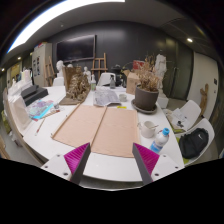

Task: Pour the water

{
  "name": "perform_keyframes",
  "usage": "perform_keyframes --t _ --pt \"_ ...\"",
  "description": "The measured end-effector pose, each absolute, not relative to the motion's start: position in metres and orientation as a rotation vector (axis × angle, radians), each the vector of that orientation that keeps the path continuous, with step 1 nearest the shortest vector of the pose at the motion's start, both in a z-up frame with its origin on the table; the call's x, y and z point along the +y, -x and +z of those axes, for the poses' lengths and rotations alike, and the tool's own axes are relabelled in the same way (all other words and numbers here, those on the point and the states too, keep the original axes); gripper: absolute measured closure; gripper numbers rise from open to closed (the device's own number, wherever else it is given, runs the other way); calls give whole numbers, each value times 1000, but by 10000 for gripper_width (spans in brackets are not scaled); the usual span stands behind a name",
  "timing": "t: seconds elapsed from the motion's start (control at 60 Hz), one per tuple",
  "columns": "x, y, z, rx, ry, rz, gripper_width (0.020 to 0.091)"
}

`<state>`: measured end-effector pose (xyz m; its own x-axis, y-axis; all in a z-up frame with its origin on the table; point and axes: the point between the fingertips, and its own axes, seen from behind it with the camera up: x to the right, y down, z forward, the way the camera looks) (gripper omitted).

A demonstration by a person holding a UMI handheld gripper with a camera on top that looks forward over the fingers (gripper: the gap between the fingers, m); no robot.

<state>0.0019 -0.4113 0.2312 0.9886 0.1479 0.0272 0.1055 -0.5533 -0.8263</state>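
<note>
**Gripper held open above a cluttered white table**

Gripper (112,162) hangs released over the near edge of a white table (110,165), its 2 fingers spread wide with nothing between them. Each finger carries a magenta pad (74,157) on its inner face.

Far to the left of the fingers, a dark keyboard-like object (33,95) lies on the table edge, with a white chair (18,112) beside it. A little nearer the middle, some small items and a pen-like thing (42,124) sit on the white surface; what they are cannot be told.

Just ahead of the fingers, 2 tan cardboard sheets (100,128) lie flat side by side, touching along 1 long edge. Beyond them stands a brown model-like structure (72,85) and, next to it, a crumpled clear plastic bag (106,96).

Right of the sheets, a white cup (148,128) stands on the table. Just beside it, nearer the right finger, is a clear water bottle (160,139) with a blue label, leaning rather than upright. Beyond the cup sits a dark pot holding a dry brown plant (147,90). Furthest right, a white chair carries a black bag (195,140).
</note>
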Motion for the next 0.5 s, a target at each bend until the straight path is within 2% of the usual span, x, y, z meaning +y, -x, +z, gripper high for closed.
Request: perform_keyframes --t 0.133,0.15,0.5 --pt "-403 -50 204 -120 2167 23 246" --pt "-406 -42 208 -109 2170 9 246" --pt "-360 -199 92 37 2127 -114 245"
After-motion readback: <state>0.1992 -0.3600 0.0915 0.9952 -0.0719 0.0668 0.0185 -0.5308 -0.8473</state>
